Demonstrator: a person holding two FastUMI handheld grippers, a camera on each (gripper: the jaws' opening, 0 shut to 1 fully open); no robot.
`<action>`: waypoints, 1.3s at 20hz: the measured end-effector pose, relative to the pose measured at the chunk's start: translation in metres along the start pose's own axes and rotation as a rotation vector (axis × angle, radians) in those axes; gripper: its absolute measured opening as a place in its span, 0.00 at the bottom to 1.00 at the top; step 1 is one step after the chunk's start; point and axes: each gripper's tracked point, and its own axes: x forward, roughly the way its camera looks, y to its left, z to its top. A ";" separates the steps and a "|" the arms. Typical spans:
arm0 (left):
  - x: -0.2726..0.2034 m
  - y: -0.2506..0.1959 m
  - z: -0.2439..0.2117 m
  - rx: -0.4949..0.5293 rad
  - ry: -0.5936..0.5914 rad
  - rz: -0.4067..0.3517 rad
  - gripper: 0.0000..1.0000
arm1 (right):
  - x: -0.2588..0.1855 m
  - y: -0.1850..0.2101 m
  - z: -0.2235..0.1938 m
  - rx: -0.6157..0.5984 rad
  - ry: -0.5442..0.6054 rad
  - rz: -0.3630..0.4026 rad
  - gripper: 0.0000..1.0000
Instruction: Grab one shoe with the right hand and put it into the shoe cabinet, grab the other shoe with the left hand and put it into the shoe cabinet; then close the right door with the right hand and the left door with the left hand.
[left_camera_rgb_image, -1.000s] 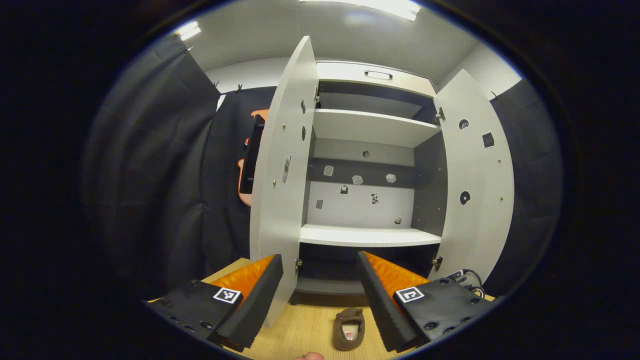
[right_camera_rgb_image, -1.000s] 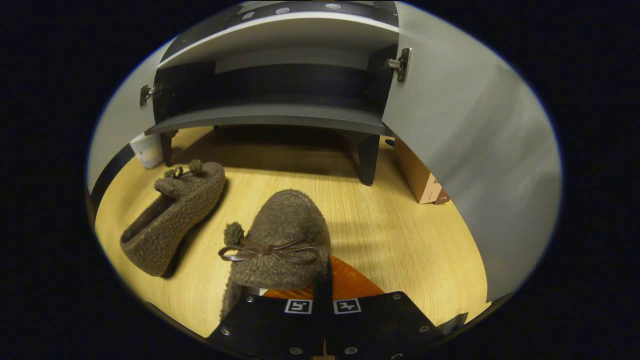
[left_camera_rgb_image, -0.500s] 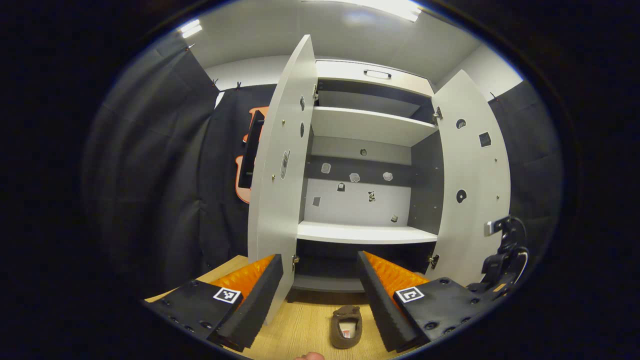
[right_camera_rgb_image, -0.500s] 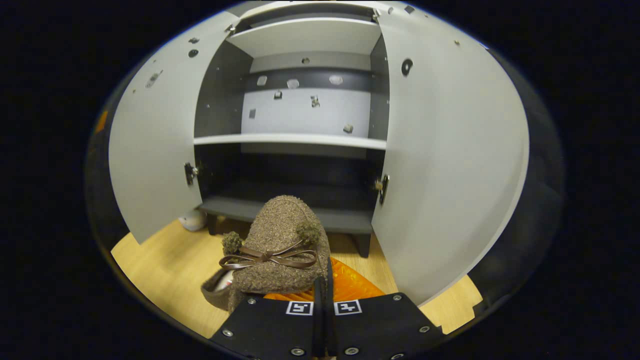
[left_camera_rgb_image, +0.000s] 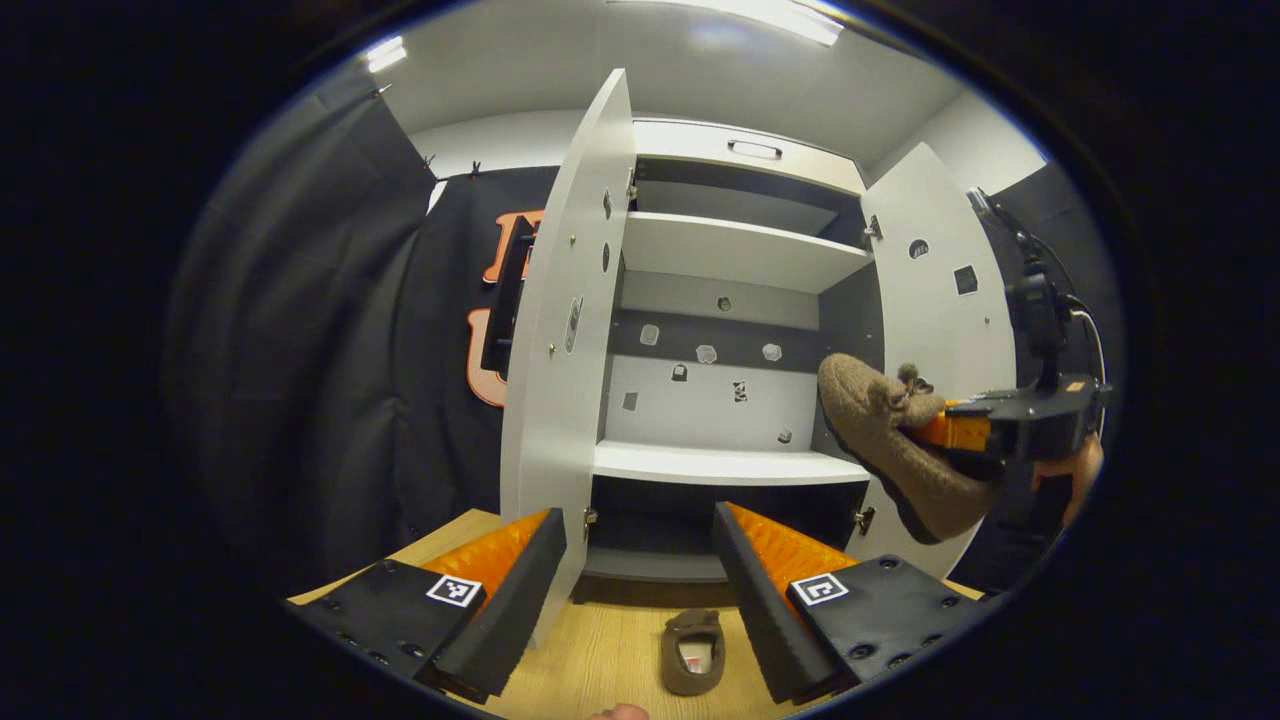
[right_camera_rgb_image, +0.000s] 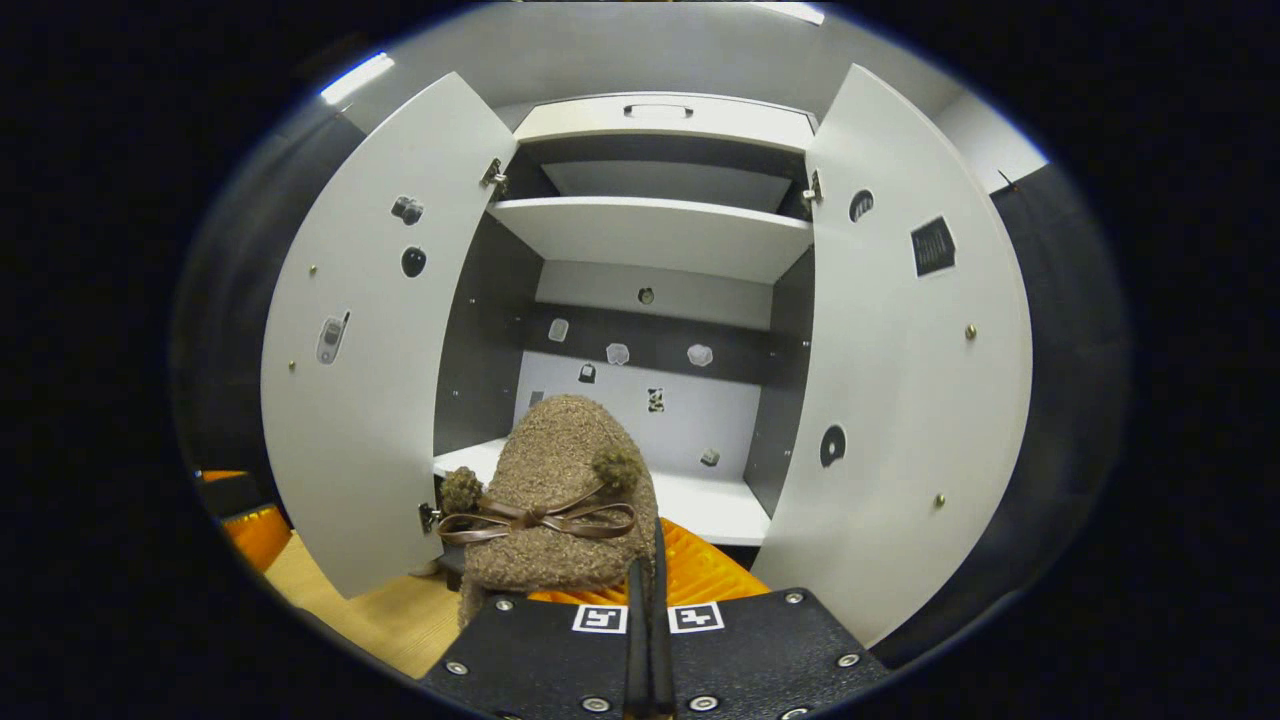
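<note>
My right gripper (right_camera_rgb_image: 650, 548) is shut on the rim of a fuzzy brown slipper (right_camera_rgb_image: 555, 490) with a bow, held up in front of the open shoe cabinet's middle shelf (right_camera_rgb_image: 705, 508). In the left gripper view that slipper (left_camera_rgb_image: 885, 435) hangs in the air by the right door (left_camera_rgb_image: 940, 300), toe toward the shelf, with the right gripper (left_camera_rgb_image: 955, 430) behind it. The other slipper (left_camera_rgb_image: 692, 652) lies on the wooden floor below the cabinet. My left gripper (left_camera_rgb_image: 635, 522) is open above it, holding nothing.
Both cabinet doors stand wide open: the left door (right_camera_rgb_image: 370, 340) and the right door (right_camera_rgb_image: 905, 370). The upper shelf (left_camera_rgb_image: 735, 255) and middle shelf (left_camera_rgb_image: 725, 466) are bare. Black cloth walls (left_camera_rgb_image: 320, 350) flank the cabinet. A hand (left_camera_rgb_image: 1075, 470) holds the right gripper.
The right gripper has lifted its slipper from floor level up to the height of the middle shelf. The left gripper has stayed nearly still and open.
</note>
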 end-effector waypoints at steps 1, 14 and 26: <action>0.000 0.000 0.001 0.002 -0.001 -0.003 0.94 | 0.020 0.007 0.008 0.002 -0.006 0.004 0.01; 0.003 -0.002 0.000 -0.002 -0.005 -0.012 0.96 | 0.261 -0.045 -0.064 0.180 0.358 -0.106 0.01; -0.005 0.023 -0.015 0.012 0.034 0.056 0.97 | 0.311 -0.067 -0.133 0.192 0.580 -0.156 0.18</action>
